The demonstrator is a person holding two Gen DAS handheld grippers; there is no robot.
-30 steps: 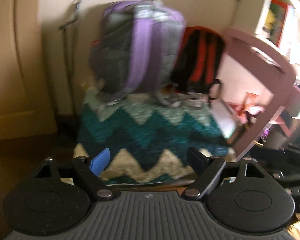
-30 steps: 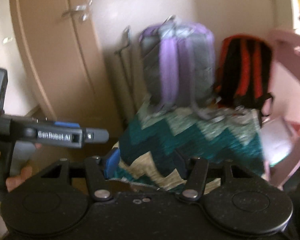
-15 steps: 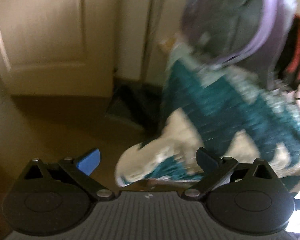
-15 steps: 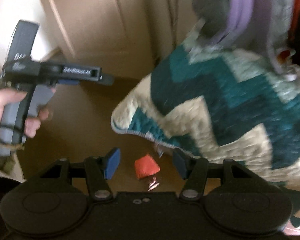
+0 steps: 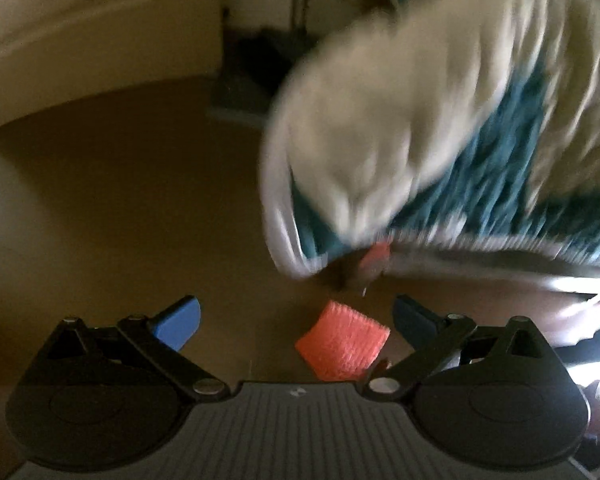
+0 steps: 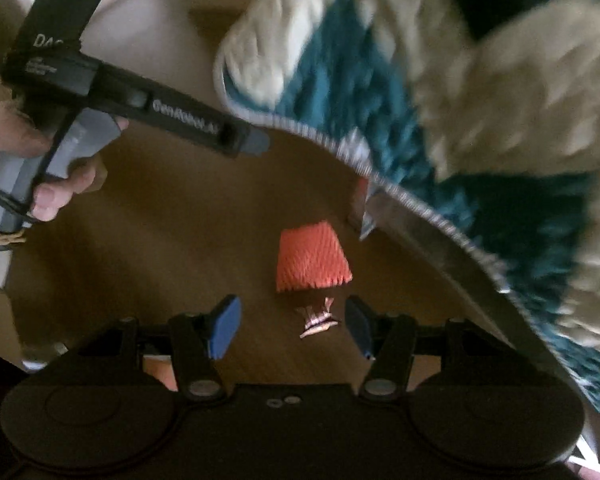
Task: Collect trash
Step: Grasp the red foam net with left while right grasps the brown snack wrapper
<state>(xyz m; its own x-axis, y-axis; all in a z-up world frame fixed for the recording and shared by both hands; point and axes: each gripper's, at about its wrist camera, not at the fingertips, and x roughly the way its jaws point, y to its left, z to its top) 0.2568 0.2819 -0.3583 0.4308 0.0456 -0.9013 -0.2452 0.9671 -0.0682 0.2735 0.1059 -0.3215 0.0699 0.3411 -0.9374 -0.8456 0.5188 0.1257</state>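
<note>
An orange ribbed piece of trash [image 5: 343,347] [image 6: 312,258] lies on the brown floor beside the hanging edge of a teal and cream zigzag blanket [image 5: 440,132] [image 6: 440,92]. A small pink and white wrapper scrap [image 6: 317,318] lies just in front of it. My left gripper [image 5: 296,320] is open above the floor, nothing held, with the orange piece low between its fingers. My right gripper [image 6: 290,326] is open too, the scrap between its blue pads [image 6: 224,326], untouched. A small red and silver item [image 5: 374,258] [image 6: 362,208] sits partly hidden under the blanket edge.
In the right wrist view a hand [image 6: 16,160] holds the left gripper's handle at the upper left. A cream cupboard door [image 5: 80,32] stands at the back left, with a dark object [image 5: 252,76] on the floor by the wall. Bare brown floor [image 5: 120,208] spreads to the left.
Both grippers have dropped from facing the backpacks and blanket to pointing down at the floor. The orange piece and scrap have come into view between the fingers. The left jaws stand wider.
</note>
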